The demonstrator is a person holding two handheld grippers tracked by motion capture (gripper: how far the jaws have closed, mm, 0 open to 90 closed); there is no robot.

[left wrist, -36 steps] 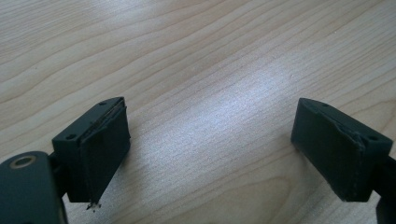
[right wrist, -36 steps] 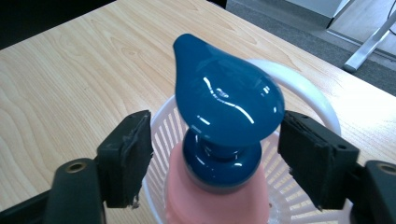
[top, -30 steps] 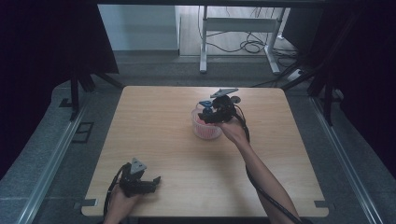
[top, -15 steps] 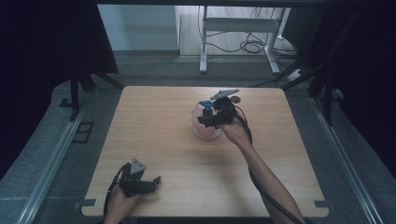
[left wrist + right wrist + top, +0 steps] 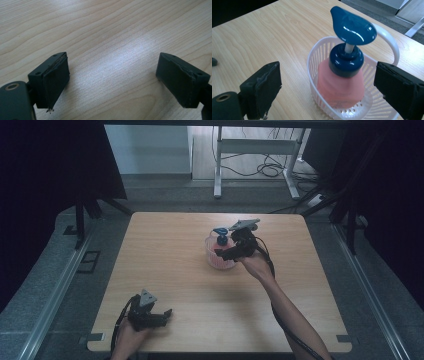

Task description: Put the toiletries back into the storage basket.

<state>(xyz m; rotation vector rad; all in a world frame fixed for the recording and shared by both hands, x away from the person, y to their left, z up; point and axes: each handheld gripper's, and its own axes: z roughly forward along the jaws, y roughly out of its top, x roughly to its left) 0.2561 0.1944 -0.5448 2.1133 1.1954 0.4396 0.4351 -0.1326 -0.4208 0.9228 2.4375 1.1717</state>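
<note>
Now our right gripper (image 5: 226, 252) sits over the near side of the white basket (image 5: 387, 37), and its jaws have just been opening: in the right gripper view they stand wide apart, one on each side of the basket, with the pink pump bottle (image 5: 340, 85) between them but untouched by either pad. A second ago, in the high view, the gripper covered the bottle's top; it has since drawn a little toward us, so the blue pump head (image 5: 220, 232) shows clear beyond the gripper. The bottle stands upright inside the basket, its dark blue collar and flat pump head rising above the rim, and the basket's white handle arches behind it. Basket and bottle rest on the wooden table (image 5: 165, 250), a little right of its middle and toward the far edge, where they were before.

Our left gripper (image 5: 161, 316) lies near the front left corner of the table, well apart from the basket, in the same spot as a second ago. In the left gripper view its jaws are spread wide over bare wood, with nothing between them.
</note>
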